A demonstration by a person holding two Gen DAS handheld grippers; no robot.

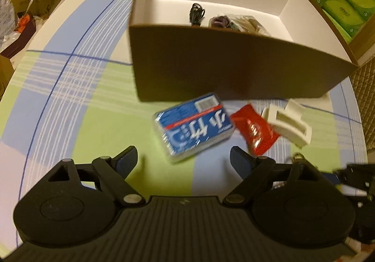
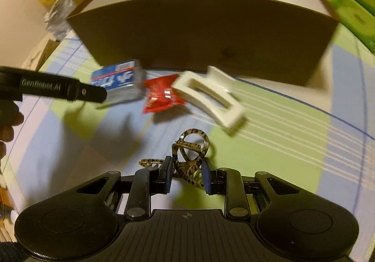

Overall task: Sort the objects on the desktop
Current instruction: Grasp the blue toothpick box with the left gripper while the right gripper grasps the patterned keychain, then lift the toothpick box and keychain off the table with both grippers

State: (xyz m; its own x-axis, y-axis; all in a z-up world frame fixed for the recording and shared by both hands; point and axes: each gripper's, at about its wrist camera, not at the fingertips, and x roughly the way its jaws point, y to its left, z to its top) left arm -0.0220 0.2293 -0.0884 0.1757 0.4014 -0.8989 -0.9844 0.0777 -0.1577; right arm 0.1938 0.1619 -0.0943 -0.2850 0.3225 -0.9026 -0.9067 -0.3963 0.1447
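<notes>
While my right gripper clamps the leopard-print hair claw by its stiff, light, slippery hinge end, near the tablecloth's front edge, my left gripper gapes empty before the blue tissue pack.

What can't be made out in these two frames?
- Box contents: left view, partly hidden by the near wall; right view shows none.
- Blue pack print: motion-blurred in both views.
- Leopard clip: its lower part is hidden by the right gripper.
- Red packet: label blurred.
</notes>
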